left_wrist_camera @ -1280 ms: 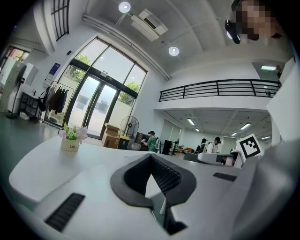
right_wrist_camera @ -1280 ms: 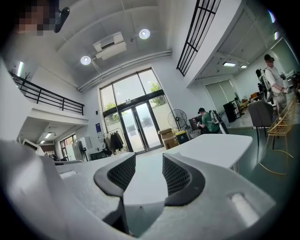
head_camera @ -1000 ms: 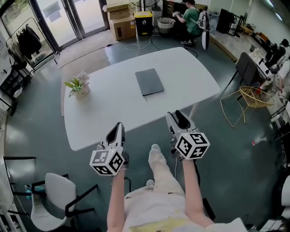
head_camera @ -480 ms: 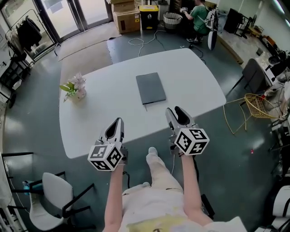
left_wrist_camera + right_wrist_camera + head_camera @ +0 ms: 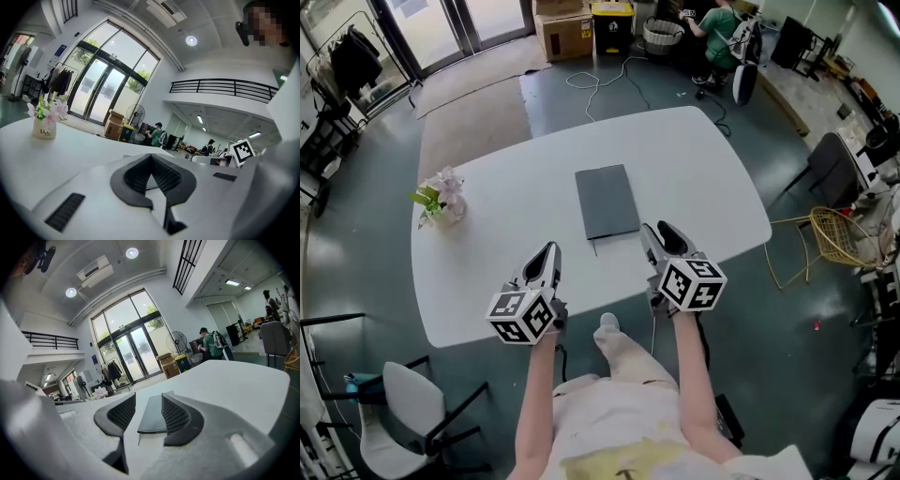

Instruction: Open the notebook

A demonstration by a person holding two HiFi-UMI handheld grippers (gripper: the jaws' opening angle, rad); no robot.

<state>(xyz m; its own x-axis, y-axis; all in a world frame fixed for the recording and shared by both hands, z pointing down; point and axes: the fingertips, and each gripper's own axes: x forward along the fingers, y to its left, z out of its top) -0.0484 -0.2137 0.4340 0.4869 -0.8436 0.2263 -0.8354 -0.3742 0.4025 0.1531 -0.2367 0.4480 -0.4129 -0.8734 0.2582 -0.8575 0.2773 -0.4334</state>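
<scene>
A closed dark grey notebook (image 5: 607, 201) lies flat on the white table (image 5: 703, 169), a thin strap or pen sticking out at its near left corner. My right gripper (image 5: 660, 235) is open over the table's near edge, just right of the notebook's near right corner. In the right gripper view the notebook (image 5: 152, 416) shows between the spread jaws of my right gripper (image 5: 149, 398), untouched. My left gripper (image 5: 547, 256) hovers over the near edge to the notebook's left, apart from it. Its tips meet in the left gripper view, where my left gripper (image 5: 151, 157) holds nothing.
A small vase of pink flowers (image 5: 441, 199) stands at the table's left side, seen also as the vase (image 5: 44, 124). A grey chair (image 5: 412, 403) is at the lower left, a wicker chair (image 5: 834, 234) at the right. A seated person (image 5: 717, 23) and cardboard boxes (image 5: 562, 28) are far behind.
Both grippers have moved forward, from short of the table to over its near edge on either side of the notebook. The notebook has stayed closed and in place.
</scene>
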